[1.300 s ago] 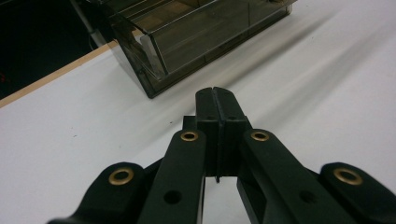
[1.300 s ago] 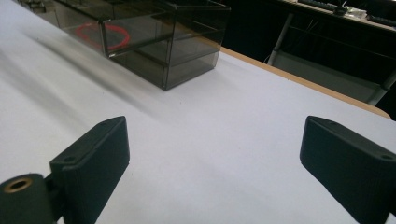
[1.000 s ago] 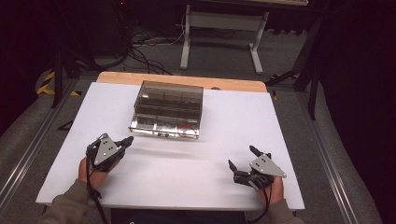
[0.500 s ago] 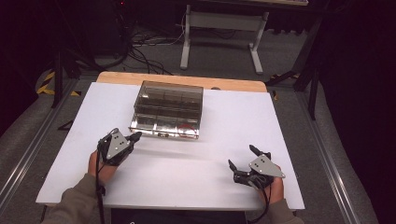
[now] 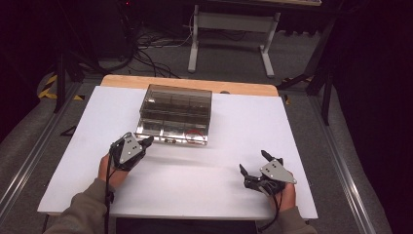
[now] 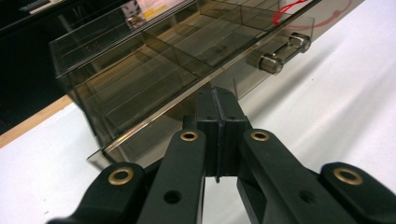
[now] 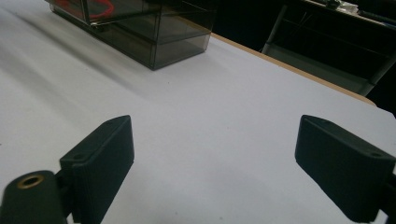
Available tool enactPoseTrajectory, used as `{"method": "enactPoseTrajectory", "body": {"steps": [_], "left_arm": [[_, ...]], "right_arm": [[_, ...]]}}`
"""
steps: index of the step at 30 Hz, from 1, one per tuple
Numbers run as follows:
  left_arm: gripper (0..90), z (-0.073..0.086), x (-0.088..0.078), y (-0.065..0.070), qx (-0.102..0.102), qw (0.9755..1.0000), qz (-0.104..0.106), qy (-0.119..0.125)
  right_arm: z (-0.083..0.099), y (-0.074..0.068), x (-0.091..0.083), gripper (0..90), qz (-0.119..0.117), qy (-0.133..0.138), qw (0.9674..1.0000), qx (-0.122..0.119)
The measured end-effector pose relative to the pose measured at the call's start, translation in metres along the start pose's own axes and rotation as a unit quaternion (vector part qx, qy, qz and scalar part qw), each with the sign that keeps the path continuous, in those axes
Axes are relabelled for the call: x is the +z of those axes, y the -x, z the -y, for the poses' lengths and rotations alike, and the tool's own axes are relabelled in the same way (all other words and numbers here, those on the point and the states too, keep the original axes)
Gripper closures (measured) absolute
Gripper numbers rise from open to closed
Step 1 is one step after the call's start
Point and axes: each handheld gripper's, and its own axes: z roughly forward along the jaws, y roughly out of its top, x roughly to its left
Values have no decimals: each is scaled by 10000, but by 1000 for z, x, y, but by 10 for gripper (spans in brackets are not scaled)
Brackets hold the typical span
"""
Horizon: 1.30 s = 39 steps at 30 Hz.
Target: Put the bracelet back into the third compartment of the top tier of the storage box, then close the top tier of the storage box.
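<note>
Smoked clear plastic drawer box (image 5: 175, 114) sits on the white worktop (image 5: 234, 161), toward the far edge, a bit left of centre, long side parallel to that edge. 2 tiers with dividers inside; something red shows in the lower drawer near its right end (image 5: 197, 132). Metal handle (image 6: 280, 53) on the drawer front, seen in the left gripper view.

Left tongs (image 5: 146, 141): held in the left hand (image 5: 112, 168), forearm in a grey-green sleeve (image 5: 85, 209) coming in from the near left corner. They point forward and right, tips right at the near left corner of the box, just beside the lower drawer front; contact cannot be told. In the left gripper view the left tongs (image 6: 218, 100) have pads pressed together, nothing between them, tips under the overhanging edge of the box, handle off to the right.

Right tongs (image 5: 253, 163): held in the right hand (image 5: 285, 195) near the near right corner of the worktop, low over the surface, pointing forward and left. Jaws spread wide, nothing between them, bare worktop below. Well apart from the box. In the right gripper view the right tongs (image 7: 215, 163) show both pads far apart, box at the upper left.
</note>
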Motion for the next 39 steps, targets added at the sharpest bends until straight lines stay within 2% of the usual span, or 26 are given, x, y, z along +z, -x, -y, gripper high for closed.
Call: {"method": "enactPoseTrajectory", "body": {"steps": [5,11,21,27,30,37,39], "left_arm": [[894,-1,2,1,34,10000,18,12],[895,-4,5,3,118,9999,35,40],[895,-6,11,3,133,9999,34,62],[894,-7,11,4,157,9999,0,64],[894,-7,11,4,201,9998,-13,68],[894,-8,11,4,252,9997,-20,54],[894,-8,11,5,271,9996,-26,74]], "right_arm": [[0,0,1,129,-26,-16,10000,5],[0,-3,2,128,-44,-39,9999,-149],[1,-5,3,127,-89,-45,9997,-205],[1,-3,3,127,-85,-33,9999,-127],[2,-3,1,127,-112,-37,9997,-191],[2,0,0,115,-87,12,9999,-58],[2,0,0,96,1,8,10000,-8]]}}
